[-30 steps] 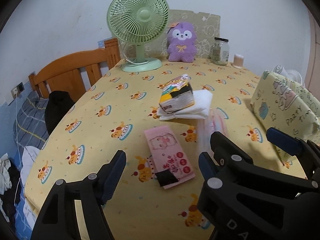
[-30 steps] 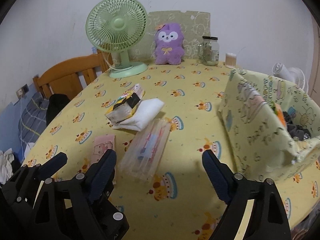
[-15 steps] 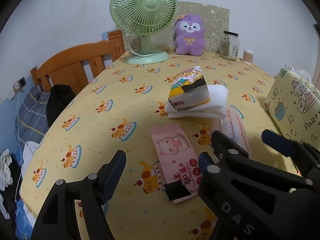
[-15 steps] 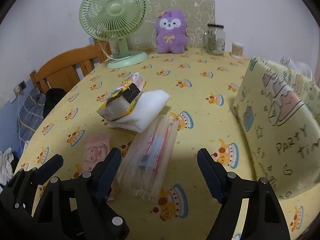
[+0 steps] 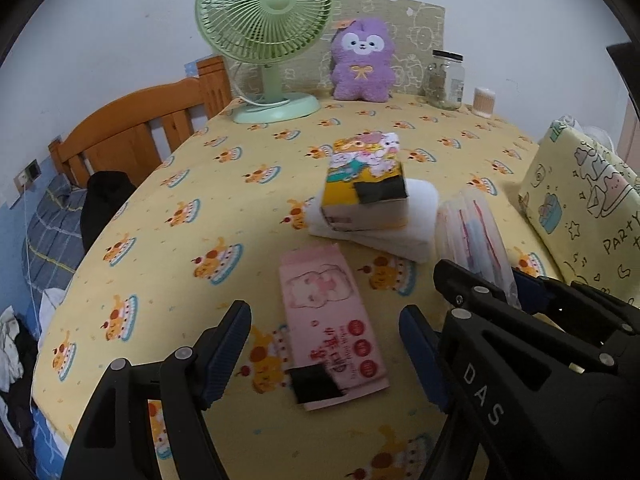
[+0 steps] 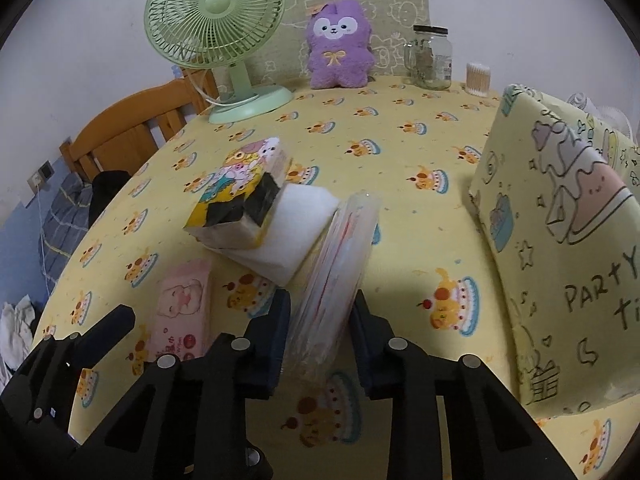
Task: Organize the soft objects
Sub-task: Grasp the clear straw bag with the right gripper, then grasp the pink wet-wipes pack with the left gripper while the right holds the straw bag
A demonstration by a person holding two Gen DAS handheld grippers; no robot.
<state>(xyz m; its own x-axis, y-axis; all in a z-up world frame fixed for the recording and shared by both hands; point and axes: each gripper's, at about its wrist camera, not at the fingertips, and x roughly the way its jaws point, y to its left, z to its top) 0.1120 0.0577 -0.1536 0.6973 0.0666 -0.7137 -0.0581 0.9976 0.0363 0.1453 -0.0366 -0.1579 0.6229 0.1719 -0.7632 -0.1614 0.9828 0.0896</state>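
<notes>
My right gripper (image 6: 320,332) is shut on a clear packet of face masks (image 6: 340,264), its near end pinched between the pads; the packet also shows in the left wrist view (image 5: 472,236). My left gripper (image 5: 324,344) is open, straddling a pink wipes pack (image 5: 332,320) lying flat on the table; the pack also shows in the right wrist view (image 6: 184,308). A yellow cartoon tissue pack (image 5: 366,180) rests on a folded white cloth (image 5: 416,220). A yellow fabric storage box (image 6: 560,240) stands at the right.
A green fan (image 5: 268,32), a purple plush (image 5: 362,66), a glass jar (image 5: 446,80) and a cotton-swab tub (image 5: 483,102) line the table's far edge. A wooden chair (image 5: 132,132) stands at the left, past the table edge.
My right gripper moved forward and closed on the mask packet. My left gripper moved closer to the pink wipes pack, still open.
</notes>
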